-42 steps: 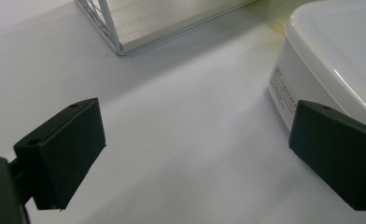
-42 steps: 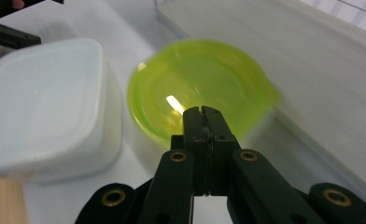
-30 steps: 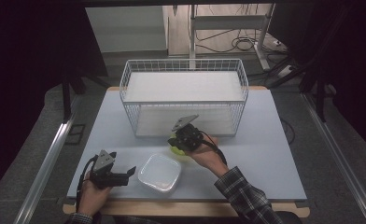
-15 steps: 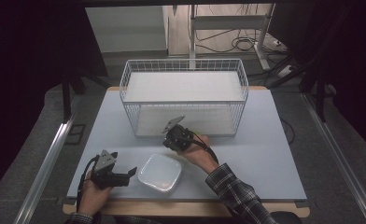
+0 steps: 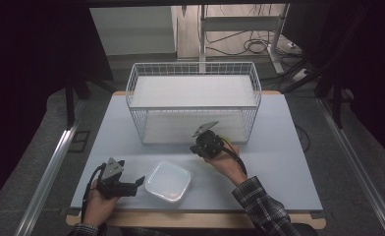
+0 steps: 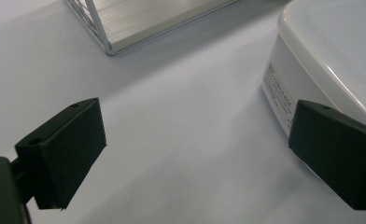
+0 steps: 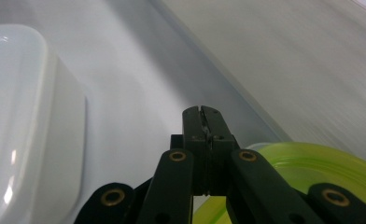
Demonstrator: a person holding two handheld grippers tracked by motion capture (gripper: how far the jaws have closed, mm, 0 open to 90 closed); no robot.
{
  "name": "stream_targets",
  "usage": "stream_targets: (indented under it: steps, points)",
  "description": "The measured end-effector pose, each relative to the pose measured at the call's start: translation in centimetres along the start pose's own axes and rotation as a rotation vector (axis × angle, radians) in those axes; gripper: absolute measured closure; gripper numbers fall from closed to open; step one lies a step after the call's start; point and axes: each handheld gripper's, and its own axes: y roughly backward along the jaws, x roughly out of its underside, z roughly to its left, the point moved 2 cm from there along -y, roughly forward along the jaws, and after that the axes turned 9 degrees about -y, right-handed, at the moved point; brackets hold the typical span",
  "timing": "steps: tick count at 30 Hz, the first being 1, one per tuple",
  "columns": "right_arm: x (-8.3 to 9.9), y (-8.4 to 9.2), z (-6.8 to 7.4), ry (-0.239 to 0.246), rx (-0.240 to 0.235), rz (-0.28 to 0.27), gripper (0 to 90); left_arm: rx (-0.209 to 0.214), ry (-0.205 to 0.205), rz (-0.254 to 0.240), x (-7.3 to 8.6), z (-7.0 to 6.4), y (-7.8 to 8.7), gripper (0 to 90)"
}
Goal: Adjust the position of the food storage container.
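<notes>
Progress looks early to middling: the wire basket (image 5: 194,101) at the back of the worktop (image 5: 279,162) is bare, the lidded white plastic container (image 5: 168,181) sits untouched near the front edge, and a lime-green round thing (image 7: 307,172), perhaps a tape roll or lid, rides pinched in the right gripper (image 7: 204,116), whose fingers press together on its rim, just before the basket. The left gripper (image 6: 195,154) rests low beside the container, fingers spread, gripping nothing.

Pale blue table (image 5: 279,162) with wire basket (image 5: 194,105), white lidded container (image 5: 168,181), perhaps a yellow-green dish (image 7: 312,172).
</notes>
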Motion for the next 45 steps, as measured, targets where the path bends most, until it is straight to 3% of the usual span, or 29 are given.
stream_targets:
  steps: [12, 45]
  points:
    - [2.1, 2.4, -3.3, -0.094, 0.036, -0.025, 89.3, 0.001, -0.008, 0.007, 0.0, -0.1, -0.1, 3.8]
    - [7.9, 8.9, -9.0, -0.231, 0.15, -0.073, 88.5, -0.005, -0.012, 0.029, -0.1, -0.1, -0.4, 4.0]
